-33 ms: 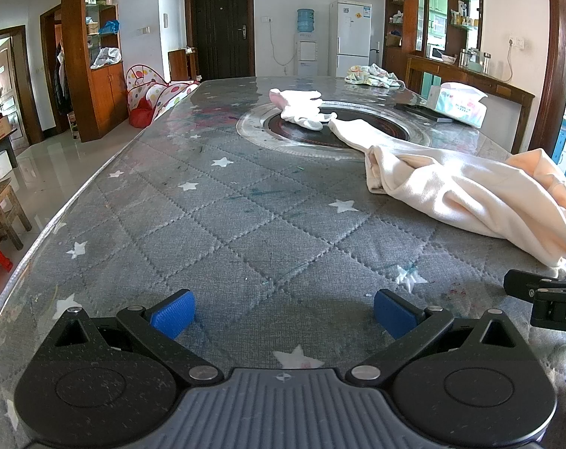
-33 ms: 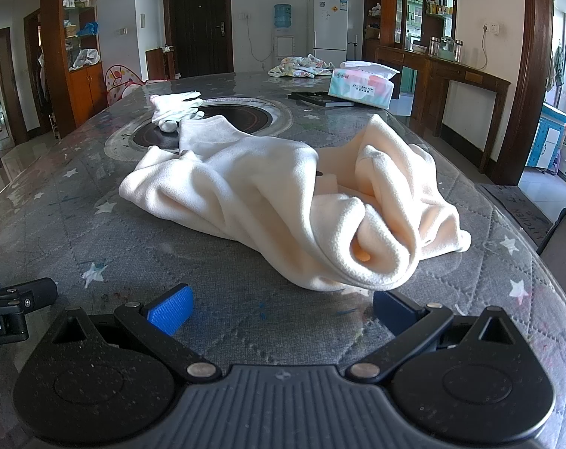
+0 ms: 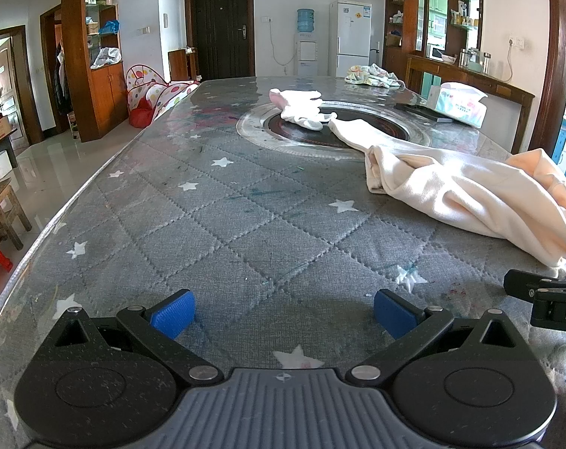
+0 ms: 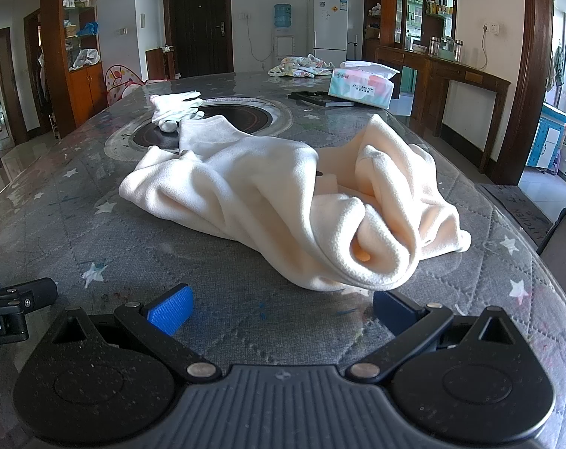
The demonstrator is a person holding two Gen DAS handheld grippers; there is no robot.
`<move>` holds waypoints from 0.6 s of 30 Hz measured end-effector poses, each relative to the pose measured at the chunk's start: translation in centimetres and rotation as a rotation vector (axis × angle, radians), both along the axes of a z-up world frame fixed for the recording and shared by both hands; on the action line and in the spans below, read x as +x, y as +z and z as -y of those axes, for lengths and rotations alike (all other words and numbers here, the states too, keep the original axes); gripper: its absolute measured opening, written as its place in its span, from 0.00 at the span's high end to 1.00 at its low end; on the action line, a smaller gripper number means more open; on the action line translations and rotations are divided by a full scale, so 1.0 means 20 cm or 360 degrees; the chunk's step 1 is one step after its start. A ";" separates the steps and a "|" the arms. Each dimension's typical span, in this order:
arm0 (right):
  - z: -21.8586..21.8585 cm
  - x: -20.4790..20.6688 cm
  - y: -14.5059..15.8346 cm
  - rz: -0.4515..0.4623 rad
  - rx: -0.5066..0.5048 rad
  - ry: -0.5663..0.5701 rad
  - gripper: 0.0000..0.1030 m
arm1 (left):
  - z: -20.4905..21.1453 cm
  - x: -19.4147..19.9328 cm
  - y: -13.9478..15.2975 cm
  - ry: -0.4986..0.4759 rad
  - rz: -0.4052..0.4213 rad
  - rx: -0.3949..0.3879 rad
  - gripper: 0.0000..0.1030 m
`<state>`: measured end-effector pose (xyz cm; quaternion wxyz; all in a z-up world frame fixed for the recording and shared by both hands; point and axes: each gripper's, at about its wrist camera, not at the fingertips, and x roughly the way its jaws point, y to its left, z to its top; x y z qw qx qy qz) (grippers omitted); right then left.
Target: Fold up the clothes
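Observation:
A crumpled cream garment (image 4: 283,194) lies in a heap on the grey star-quilted table (image 4: 96,224). It also shows at the right of the left wrist view (image 3: 462,194). My right gripper (image 4: 281,308) is open and empty, low over the table just short of the garment's near fold. My left gripper (image 3: 283,312) is open and empty over bare quilt, left of the garment. The right gripper's side shows at the right edge of the left wrist view (image 3: 544,299).
White gloves (image 3: 301,108) lie by a round black inset (image 3: 339,127) in the table's middle. A tissue pack (image 4: 361,84), a dark flat object (image 4: 316,97) and a patterned cloth (image 4: 301,65) sit at the far end. Shelves, a fridge and a doorway stand beyond.

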<state>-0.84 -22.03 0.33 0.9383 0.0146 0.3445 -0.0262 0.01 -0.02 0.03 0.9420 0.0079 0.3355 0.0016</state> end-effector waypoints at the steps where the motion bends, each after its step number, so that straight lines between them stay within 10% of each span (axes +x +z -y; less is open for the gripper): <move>1: 0.01 -0.01 0.00 -0.0002 0.0005 -0.0001 0.00 | 0.00 0.00 0.00 0.0000 -0.0001 -0.0004 0.00; 18: 0.12 -0.11 0.04 -0.0031 0.0076 -0.0017 0.00 | 0.07 -0.11 0.07 0.0045 -0.0042 0.0033 0.00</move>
